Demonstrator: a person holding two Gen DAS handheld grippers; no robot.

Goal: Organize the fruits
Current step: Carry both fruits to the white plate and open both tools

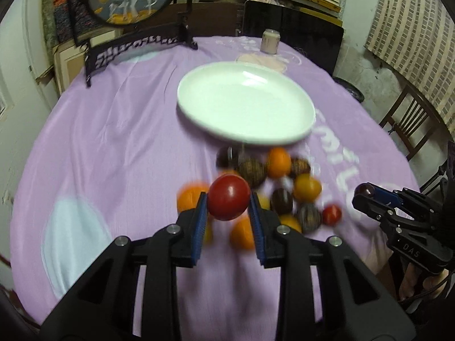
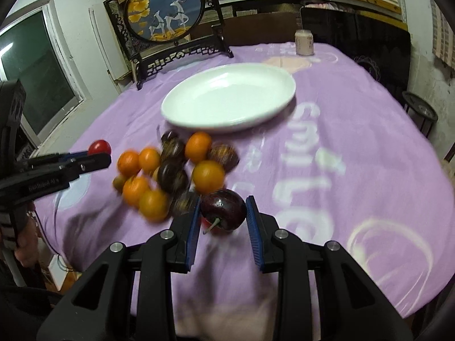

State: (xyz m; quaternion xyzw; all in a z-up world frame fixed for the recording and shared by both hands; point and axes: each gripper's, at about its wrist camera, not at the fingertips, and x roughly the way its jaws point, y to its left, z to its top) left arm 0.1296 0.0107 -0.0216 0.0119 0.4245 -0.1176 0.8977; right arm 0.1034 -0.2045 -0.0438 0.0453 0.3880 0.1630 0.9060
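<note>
My left gripper [image 1: 229, 203] is shut on a red tomato [image 1: 229, 199] and holds it above the fruit pile; it also shows at the left of the right wrist view [image 2: 98, 153] with the tomato [image 2: 99, 147]. My right gripper [image 2: 223, 213] is shut on a dark purple plum [image 2: 223, 209]; it shows at the right of the left wrist view [image 1: 365, 194]. A pile of orange fruits [image 2: 209, 176] and dark fruits [image 2: 170, 174] lies on the purple cloth in front of a white plate [image 2: 230, 99], which holds nothing. The plate also shows in the left wrist view [image 1: 244, 102].
A round table with a purple cloth [image 2: 355, 142]. A framed round deer picture on a black stand [image 2: 165, 11] stands at the back left. A small pale jar [image 2: 304, 42] stands at the back. A wooden chair [image 1: 409, 122] is to the right of the table.
</note>
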